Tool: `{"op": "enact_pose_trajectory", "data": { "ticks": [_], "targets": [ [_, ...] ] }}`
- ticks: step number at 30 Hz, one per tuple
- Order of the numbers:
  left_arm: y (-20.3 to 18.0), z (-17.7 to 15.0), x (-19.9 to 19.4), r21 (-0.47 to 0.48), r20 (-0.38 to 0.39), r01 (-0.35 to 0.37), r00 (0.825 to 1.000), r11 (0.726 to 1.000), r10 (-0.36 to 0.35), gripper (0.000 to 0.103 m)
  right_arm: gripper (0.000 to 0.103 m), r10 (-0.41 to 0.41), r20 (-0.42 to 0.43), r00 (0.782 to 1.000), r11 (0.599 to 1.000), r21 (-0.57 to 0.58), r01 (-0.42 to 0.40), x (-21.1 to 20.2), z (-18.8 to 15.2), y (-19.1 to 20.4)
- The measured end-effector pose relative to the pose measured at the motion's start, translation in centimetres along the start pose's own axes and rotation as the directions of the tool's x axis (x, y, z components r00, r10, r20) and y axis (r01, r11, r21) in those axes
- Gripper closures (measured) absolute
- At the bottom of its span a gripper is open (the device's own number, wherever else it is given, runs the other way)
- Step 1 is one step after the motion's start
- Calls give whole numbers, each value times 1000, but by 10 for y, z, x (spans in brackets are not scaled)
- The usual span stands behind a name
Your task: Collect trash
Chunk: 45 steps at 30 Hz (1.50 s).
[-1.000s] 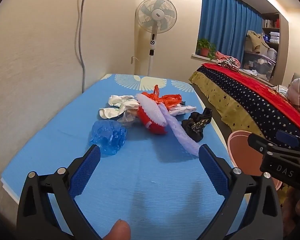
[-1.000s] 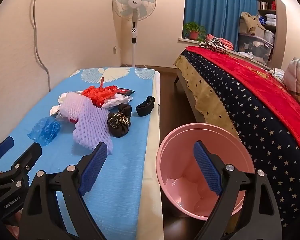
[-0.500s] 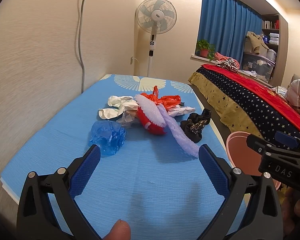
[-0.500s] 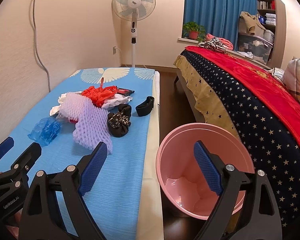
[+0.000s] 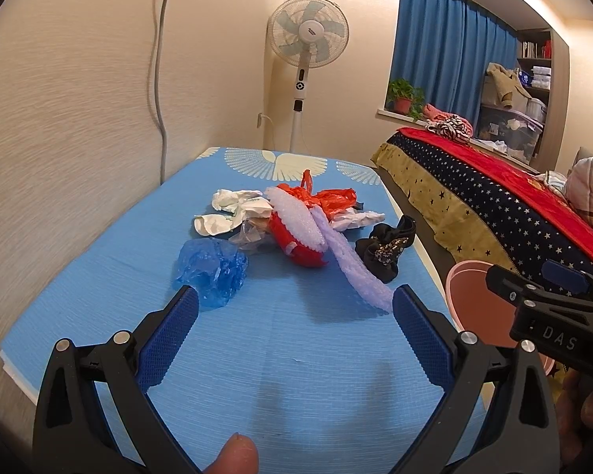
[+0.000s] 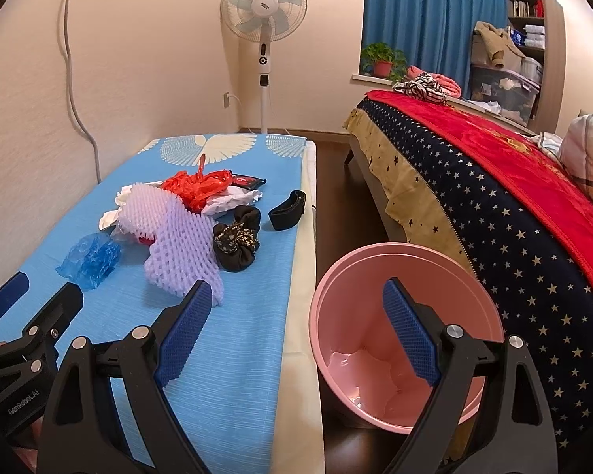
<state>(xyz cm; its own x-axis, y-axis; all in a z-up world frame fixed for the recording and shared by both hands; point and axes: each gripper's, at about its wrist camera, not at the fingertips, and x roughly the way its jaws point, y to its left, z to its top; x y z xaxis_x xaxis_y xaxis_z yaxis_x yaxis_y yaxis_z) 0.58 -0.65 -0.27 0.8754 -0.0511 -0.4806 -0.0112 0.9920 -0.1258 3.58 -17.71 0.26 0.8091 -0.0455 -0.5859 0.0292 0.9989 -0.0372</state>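
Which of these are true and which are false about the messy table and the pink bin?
1. The pink bin has trash in it. False: it looks empty.
2. The crumpled blue plastic lies on the table. True.
3. The right tool holds the purple foam net. False: it is open and holds nothing.
4. The left tool is open. True.
5. The fan stands on the table. False: it stands on the floor behind it.
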Motion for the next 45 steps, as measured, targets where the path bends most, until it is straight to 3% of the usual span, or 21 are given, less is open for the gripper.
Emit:
{"op": "enact_pose_trajectory", "data": {
  "ticks": [45],
  "targets": [
    [2, 7, 4, -16, 23, 9, 1000, 1000, -9, 8, 16, 9, 14, 1000, 999, 53, -9, 4, 9, -7]
  ]
}}
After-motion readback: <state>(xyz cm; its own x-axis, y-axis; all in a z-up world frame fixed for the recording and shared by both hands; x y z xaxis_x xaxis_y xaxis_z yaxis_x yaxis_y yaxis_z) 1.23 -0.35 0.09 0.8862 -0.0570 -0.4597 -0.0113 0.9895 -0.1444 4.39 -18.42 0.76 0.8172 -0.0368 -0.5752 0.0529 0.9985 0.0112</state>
